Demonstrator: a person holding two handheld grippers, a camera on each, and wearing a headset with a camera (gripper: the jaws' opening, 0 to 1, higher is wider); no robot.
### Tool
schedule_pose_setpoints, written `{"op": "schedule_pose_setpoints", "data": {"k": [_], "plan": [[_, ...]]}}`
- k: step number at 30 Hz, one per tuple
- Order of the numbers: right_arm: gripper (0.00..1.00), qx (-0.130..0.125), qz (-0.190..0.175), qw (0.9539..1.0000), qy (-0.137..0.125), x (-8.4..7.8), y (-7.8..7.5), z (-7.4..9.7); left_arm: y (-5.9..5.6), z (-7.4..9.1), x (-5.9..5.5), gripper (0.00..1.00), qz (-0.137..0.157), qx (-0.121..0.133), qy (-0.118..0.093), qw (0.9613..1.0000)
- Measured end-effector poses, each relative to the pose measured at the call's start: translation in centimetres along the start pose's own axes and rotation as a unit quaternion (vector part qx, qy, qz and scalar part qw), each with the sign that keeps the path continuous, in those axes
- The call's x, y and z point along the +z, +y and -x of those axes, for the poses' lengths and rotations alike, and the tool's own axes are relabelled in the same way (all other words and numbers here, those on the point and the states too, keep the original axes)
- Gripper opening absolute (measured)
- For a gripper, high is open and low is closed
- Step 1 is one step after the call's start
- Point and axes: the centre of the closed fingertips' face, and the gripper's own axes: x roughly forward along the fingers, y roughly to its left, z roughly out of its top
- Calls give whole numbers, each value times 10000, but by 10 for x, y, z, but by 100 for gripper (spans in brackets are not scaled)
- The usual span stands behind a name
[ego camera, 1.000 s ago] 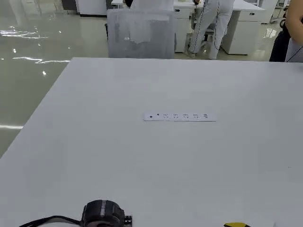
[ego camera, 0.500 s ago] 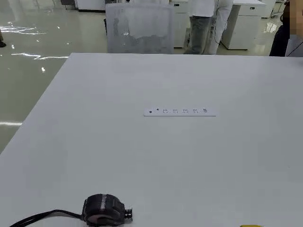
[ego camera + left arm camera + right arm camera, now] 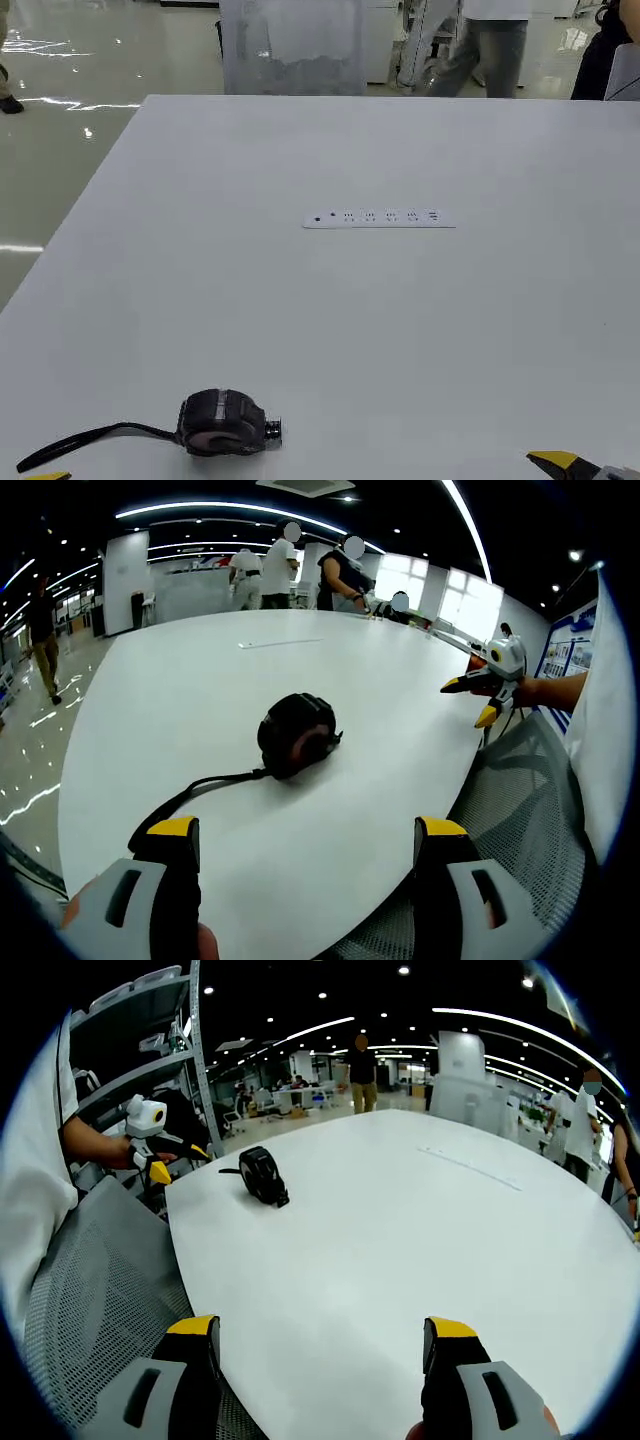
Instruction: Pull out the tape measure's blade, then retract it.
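Black tape measure (image 3: 222, 424), one, on white table (image 3: 400, 320), left tongs (image 3: 307, 827), right tongs (image 3: 322, 1326), both spread

A black tape measure (image 3: 222, 424) sits by the near edge of the white worktop (image 3: 400, 330), its strap (image 3: 90, 437) trailing off to the left. A white power strip (image 3: 379, 219) lies mid-worktop, well apart. A grey chair (image 3: 290, 45) stands beyond the far edge.

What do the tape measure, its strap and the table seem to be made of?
Tape measure: dark matte case with a reddish side face, likely plastic, perhaps rubber-coated. Strap: thin black loop lying limp, probably woven cord or rubber; too small to tell. Table: smooth white top with a faint sheen, likely laminate.
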Motion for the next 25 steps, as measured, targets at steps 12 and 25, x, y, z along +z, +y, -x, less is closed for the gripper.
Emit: {"op": "schedule_pose_setpoints", "data": {"k": [12, 25], "plan": [[84, -1, -21, 10000, 12, 0, 0, 3, -3, 4, 4, 80, -138, 50, -49, 9999], [84, -14, -34, 10000, 36, -3, -1, 5, -2, 3, 3, 85, 6, 26, -101, 9999]]}}
